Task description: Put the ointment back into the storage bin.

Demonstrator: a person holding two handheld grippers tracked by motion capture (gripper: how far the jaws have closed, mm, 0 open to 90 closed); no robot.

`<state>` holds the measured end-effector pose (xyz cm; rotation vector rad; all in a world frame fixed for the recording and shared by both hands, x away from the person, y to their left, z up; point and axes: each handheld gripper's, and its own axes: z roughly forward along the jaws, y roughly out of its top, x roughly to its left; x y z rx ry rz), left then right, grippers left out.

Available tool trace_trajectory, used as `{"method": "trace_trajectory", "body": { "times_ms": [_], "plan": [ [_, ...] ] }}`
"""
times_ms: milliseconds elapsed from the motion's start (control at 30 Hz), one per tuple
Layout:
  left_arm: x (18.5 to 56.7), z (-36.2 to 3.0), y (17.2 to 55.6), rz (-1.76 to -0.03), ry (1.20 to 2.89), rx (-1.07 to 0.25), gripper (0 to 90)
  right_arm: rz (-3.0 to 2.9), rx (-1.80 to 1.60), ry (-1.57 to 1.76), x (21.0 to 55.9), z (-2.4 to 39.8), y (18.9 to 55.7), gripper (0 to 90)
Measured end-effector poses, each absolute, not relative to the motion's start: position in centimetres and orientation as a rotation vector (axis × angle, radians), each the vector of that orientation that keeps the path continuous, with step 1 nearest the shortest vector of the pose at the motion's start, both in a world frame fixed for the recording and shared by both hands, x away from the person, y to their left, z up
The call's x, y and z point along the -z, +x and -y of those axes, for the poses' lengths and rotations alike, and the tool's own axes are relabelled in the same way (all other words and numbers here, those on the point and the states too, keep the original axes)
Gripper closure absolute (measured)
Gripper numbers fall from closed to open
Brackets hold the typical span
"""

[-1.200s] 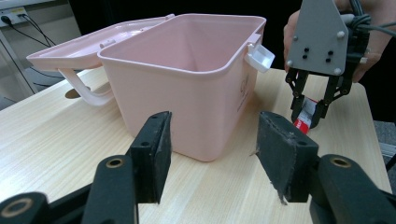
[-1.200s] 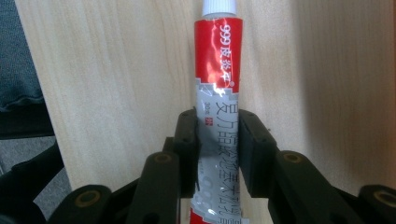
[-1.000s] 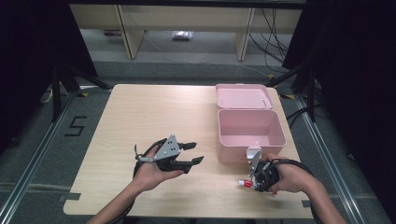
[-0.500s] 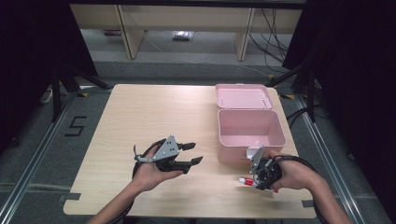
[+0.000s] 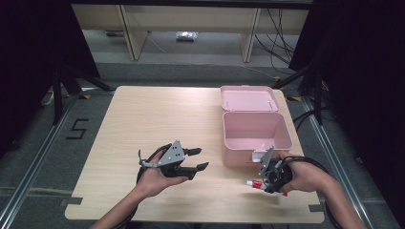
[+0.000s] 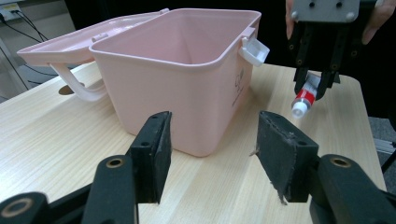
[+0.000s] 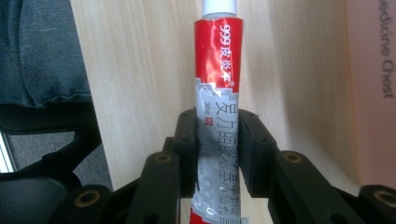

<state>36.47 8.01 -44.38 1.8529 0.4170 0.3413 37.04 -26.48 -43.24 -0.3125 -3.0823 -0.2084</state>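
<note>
The right gripper [image 5: 261, 181] is clamping a red tube [image 7: 219, 88] lengthwise, just in front of the open pink box [image 5: 255, 131]; the left gripper [image 5: 197, 159] is hovering with its jaws apart.

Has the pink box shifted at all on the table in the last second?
No. In the high view the pink box sits at the same spot near the table's right edge, lid open behind it, as before.

black claws [image 5: 193, 160], grey three-cornered plates, brass-ringed pivots, black cables.
</note>
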Motion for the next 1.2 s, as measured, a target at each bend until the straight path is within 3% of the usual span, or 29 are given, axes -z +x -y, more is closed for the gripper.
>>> {"method": "trace_trajectory", "body": {
  "times_ms": [1200],
  "plan": [
    [44.1, -8.0, 36.3, -0.412, 1.856, -0.341, 44.8, 3.122, 0.155, -0.230, 40.5, 26.4, 37.3, 72.0]
  ]
}}
